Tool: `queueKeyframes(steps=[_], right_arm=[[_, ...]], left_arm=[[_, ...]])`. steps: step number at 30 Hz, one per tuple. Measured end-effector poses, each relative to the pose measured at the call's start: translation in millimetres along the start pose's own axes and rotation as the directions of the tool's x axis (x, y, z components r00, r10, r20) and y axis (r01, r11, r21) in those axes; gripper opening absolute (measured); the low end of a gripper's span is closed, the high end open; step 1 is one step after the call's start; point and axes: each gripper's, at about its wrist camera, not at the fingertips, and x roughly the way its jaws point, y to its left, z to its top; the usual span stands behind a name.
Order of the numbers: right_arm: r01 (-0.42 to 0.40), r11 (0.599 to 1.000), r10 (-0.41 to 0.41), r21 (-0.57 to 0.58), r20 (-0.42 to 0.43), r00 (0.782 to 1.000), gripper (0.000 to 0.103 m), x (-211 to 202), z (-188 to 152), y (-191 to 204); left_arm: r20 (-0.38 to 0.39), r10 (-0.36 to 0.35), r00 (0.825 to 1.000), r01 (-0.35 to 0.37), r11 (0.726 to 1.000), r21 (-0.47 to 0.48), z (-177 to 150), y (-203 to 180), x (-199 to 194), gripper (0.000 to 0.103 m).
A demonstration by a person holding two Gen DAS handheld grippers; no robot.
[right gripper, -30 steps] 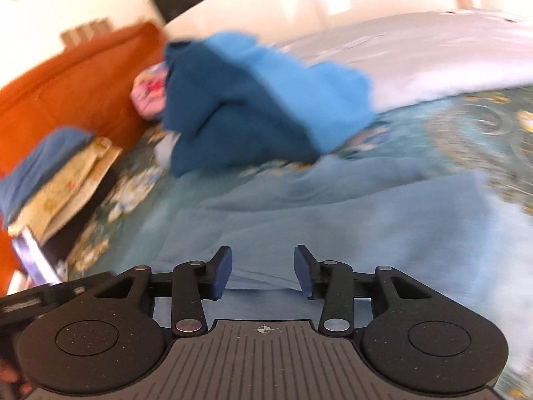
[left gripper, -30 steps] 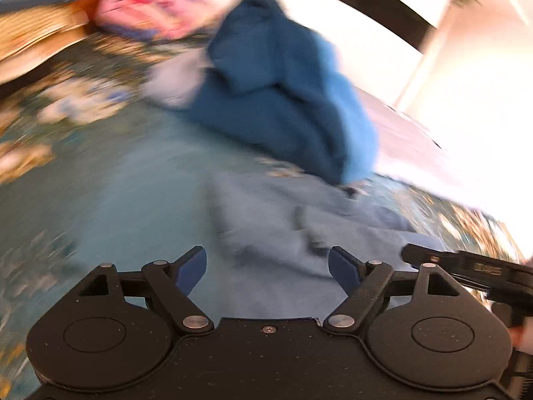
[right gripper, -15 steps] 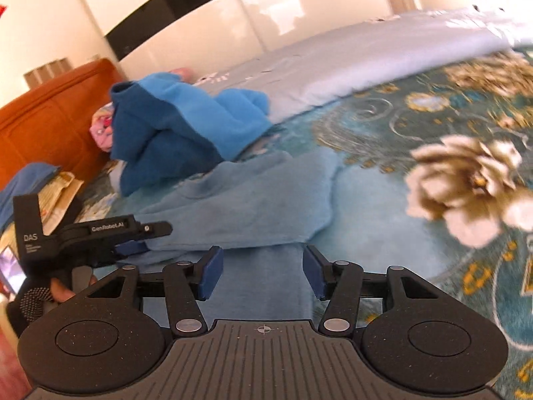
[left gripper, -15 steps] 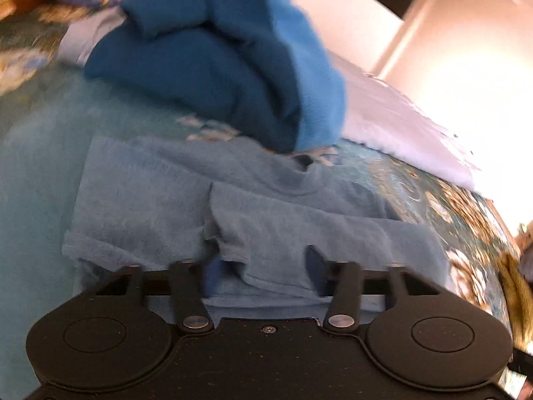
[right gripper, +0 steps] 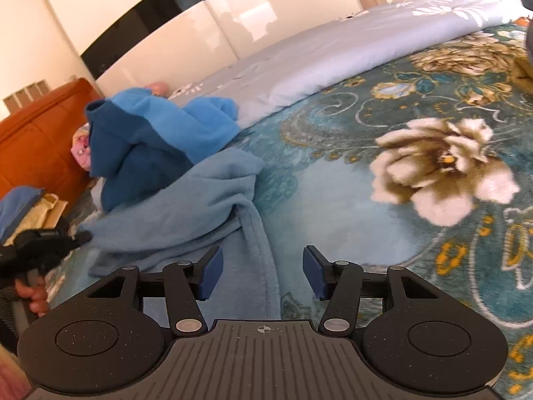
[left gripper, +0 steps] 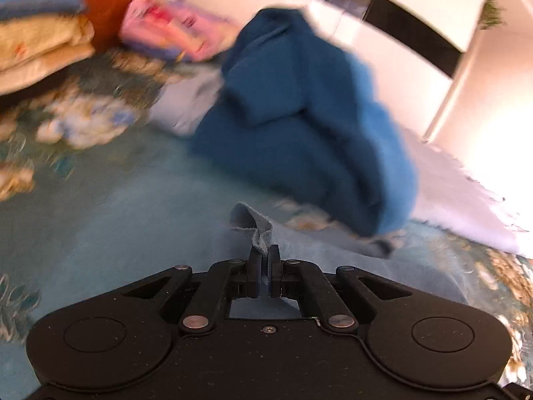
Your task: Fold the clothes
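Between the tips of the left tongs [left gripper: 265, 260], pressed nearly together, a bunched edge of a light blue garment [left gripper: 256, 225] is pinched and sticks up just ahead of them. The rest of that garment trails away to the right of these tongs over a teal floral bedspread [left gripper: 83, 200]. Only the right wrist view shows the garment's full shape: it [right gripper: 186, 206] is drawn up in a loose ridge ahead and to the left of the right tongs [right gripper: 263, 271], with a hemmed edge running down between their fingers. The right tongs stand wide apart and hold nothing. That view also shows the left tongs [right gripper: 75, 238] from outside, at the far left, gripping the garment's corner, with the person's hand [right gripper: 31, 296] below them.

Farther ahead, beyond the garment, a heap of dark and bright blue fleece [left gripper: 299, 110] sits on the bed. Behind it, only the left wrist view shows a pink patterned bundle [left gripper: 173, 30] clearly, plus a stack of folded cream and blue bedding [left gripper: 40, 43] far to the left. Both views show an orange headboard [right gripper: 36, 146]. A pale grey quilt [right gripper: 333, 50] stretches behind the fleece to the right, clearest in the right wrist view.
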Motion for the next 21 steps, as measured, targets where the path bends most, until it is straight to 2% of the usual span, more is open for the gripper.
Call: queueKeyframes(steps=[3,6,8,10,12,14,15,16,17,18,20,21], right_arm=[[0.002,0.997,-0.004,-0.076,-0.026,1.0,0.05,22,9,14],[0.049,0.98,-0.057,-0.192,-0.04,0.998,0.05,47,21,34],[0.095,0.947,-0.123,-0.308,-0.072,0.99,0.05,68,27,48],[0.157,0.905,-0.203,-0.396,-0.079,0.976,0.043,86,28,57],[0.163,0.899,-0.199,-0.407,-0.048,0.979,0.043,91,31,60],[0.134,0.902,-0.154,-0.41,-0.015,0.988,0.043,91,35,64],[0.125,0.899,-0.139,-0.421,-0.003,0.99,0.038,92,37,66],[0.122,0.888,-0.136,-0.443,-0.002,0.991,0.016,92,37,69],[0.123,0.88,-0.143,-0.46,-0.01,0.99,0.004,93,37,70],[0.134,0.88,-0.157,-0.455,-0.013,0.988,0.003,91,36,67],[0.165,0.896,-0.182,-0.412,-0.001,0.983,0.003,83,33,56],[0.18,0.903,-0.194,-0.39,0.004,0.981,0.003,78,31,50]], left_arm=[[-0.034,0.009,0.999,-0.01,1.0,-0.02,-6,11,4,0.001],[-0.04,0.007,0.999,-0.009,1.0,-0.029,-9,13,3,0.002],[-0.044,0.003,0.999,-0.005,0.999,-0.046,-7,16,3,0.002],[-0.049,-0.001,0.999,-0.002,0.999,-0.05,-6,16,2,0.002],[-0.047,-0.007,0.999,0.006,0.999,-0.038,-6,15,-1,0.002],[-0.047,-0.01,0.999,0.009,0.999,-0.033,-7,15,-1,0.002],[-0.047,-0.013,0.999,0.011,0.999,-0.036,-7,14,-2,0.002],[-0.046,-0.014,0.999,0.013,0.999,-0.039,-8,14,-2,0.002],[-0.047,-0.019,0.999,0.017,0.999,-0.043,-8,13,-2,0.002],[-0.049,-0.025,0.998,0.023,0.999,-0.047,-8,12,-3,0.002],[-0.059,-0.036,0.998,0.034,0.998,-0.044,-9,11,-4,0.012],[-0.067,-0.04,0.997,0.038,0.999,-0.034,-11,10,-4,0.012]])
